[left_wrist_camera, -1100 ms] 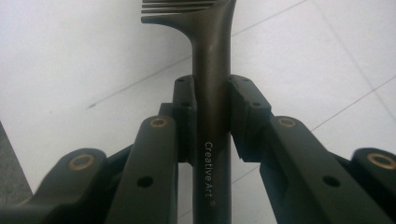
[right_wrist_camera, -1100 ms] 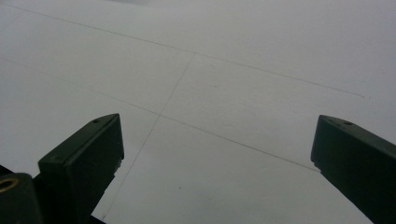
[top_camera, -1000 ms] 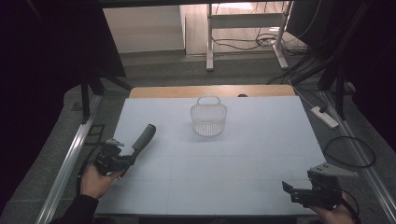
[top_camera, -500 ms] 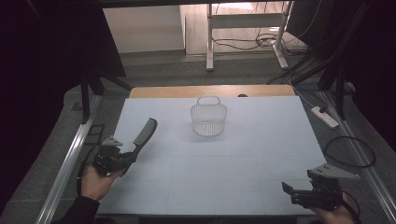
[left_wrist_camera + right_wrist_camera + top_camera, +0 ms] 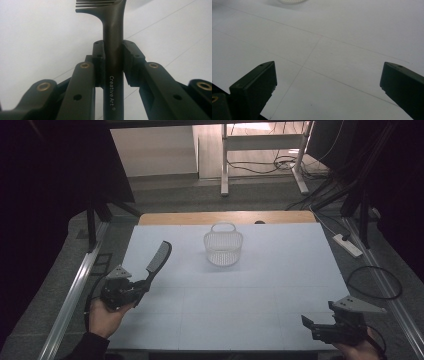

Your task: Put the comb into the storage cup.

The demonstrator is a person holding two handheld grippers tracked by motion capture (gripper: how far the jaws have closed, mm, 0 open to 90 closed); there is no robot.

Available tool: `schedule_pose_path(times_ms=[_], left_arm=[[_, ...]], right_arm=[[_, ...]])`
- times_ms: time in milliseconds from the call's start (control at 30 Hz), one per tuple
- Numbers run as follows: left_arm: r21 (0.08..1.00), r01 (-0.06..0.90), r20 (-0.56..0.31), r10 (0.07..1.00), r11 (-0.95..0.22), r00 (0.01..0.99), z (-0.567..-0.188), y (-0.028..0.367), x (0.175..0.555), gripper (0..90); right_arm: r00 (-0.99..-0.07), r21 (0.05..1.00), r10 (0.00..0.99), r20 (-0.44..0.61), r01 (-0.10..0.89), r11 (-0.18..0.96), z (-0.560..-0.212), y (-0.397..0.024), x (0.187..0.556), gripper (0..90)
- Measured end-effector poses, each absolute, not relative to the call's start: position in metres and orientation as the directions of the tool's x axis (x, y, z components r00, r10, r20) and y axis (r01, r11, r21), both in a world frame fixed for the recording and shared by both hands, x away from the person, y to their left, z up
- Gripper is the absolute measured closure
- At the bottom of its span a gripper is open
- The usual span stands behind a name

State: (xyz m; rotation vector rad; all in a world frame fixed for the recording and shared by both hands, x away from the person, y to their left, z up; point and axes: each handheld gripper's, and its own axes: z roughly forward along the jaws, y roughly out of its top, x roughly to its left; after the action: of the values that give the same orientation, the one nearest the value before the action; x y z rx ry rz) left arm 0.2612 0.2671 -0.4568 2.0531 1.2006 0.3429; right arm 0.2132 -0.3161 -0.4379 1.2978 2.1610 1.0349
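The tabletop [image 5: 260, 290] carries a pale sheet marked with a faint grid; a strip of bare wood shows along its far edge. The sheet spans most of the surface from left to right.

The white mesh basket [image 5: 223, 248] stands upright near the far edge, about at the centre, with its handle loop raised. It is well apart from both grippers.

The right gripper [image 5: 306, 324] sits at the near right corner of the tabletop, held by a hand at the near edge. Its jaws are released and stand wide apart, with bare sheet between them in the right gripper view [image 5: 327, 82].

The left gripper [image 5: 142, 286] is at the near left, held in the left hand [image 5: 102, 317]. Its jaws are clenched on the handle of the black comb [image 5: 157, 261], gripping it from both sides in the left gripper view [image 5: 113, 62]. The comb points away from the gripper toward the far side, slanting right, with its toothed end clear of the sheet and well left of the basket. The handle bears the printed words "Creative Art".
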Motion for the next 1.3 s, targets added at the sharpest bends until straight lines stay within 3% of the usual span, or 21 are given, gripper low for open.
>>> schedule_pose_path(times_ms=[467,967,1300], left_arm=[[0.733,0.607,-0.151,0.796,-0.307,0.586,-0.449,0.246,0.254,73.0],[0.756,0.575,-0.166,0.758,-0.313,0.631,-0.442,0.219,0.247,73.0],[0.773,0.560,-0.184,0.740,-0.298,0.647,-0.437,0.205,0.247,73.0]], right_arm=[[-0.521,0.833,0.853,0.024,0.482,0.271,-0.432,-0.316,0.212,0.0],[-0.648,0.858,0.761,0.030,0.407,0.313,-0.424,-0.299,0.220,0.0],[-0.672,0.864,0.738,0.063,0.407,0.296,-0.414,-0.289,0.231,0.0]])
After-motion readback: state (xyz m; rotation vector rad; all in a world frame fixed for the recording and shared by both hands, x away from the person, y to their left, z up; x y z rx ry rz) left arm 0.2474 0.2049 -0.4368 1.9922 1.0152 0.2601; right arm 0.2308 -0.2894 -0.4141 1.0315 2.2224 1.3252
